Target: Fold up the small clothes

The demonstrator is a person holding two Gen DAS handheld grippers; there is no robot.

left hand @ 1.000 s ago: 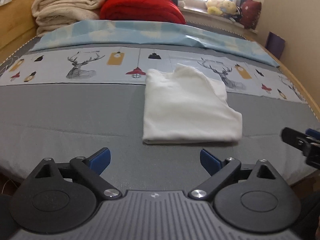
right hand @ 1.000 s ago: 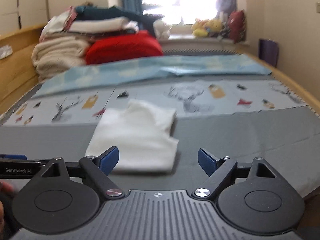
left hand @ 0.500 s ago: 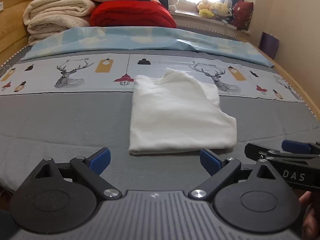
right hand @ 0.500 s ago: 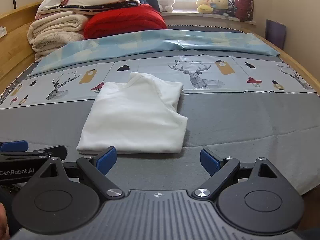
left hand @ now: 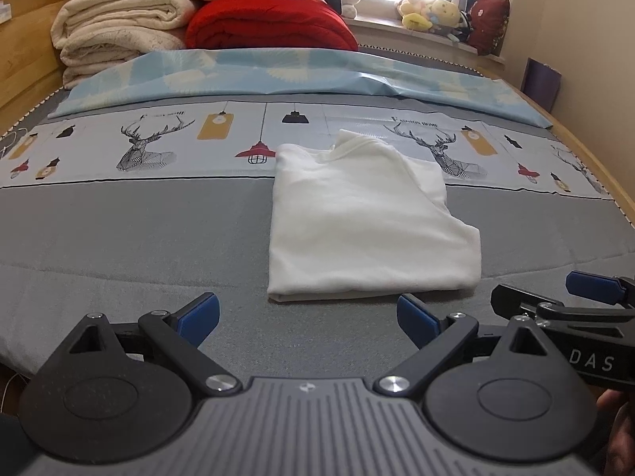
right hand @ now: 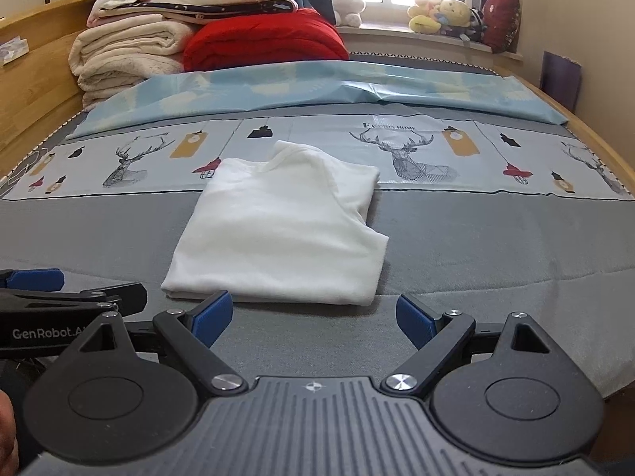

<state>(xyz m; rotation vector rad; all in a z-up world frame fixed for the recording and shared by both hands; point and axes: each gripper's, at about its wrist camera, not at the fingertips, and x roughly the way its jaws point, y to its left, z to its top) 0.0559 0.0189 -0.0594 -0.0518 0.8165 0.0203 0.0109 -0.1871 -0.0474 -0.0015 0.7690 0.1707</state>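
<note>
Lying flat on the grey bed cover (left hand: 119, 246), folded into a compact rectangle: white garment (left hand: 365, 234), collar end toward the deer-and-lamp printed band (left hand: 158, 146), near edge just ahead of both grippers. Hovering just short of that near edge, left gripper (left hand: 307, 315), blue-padded fingers (left hand: 198, 315) spread wide, nothing between them, garment untouched. Beside it on the right, right gripper (right hand: 313, 317), fingers (right hand: 212, 317) likewise wide apart and empty, left pad close to the garment's near hem, contact not certain. Seen from the left wrist view, right gripper at the lower right edge; from the right wrist view, left gripper at the lower left. Farther back: light blue sheet (left hand: 278, 75) across the bed, red blanket (left hand: 270, 23), stacked cream blankets (left hand: 115, 35), plush toys (left hand: 432, 12) on the windowsill.
</note>
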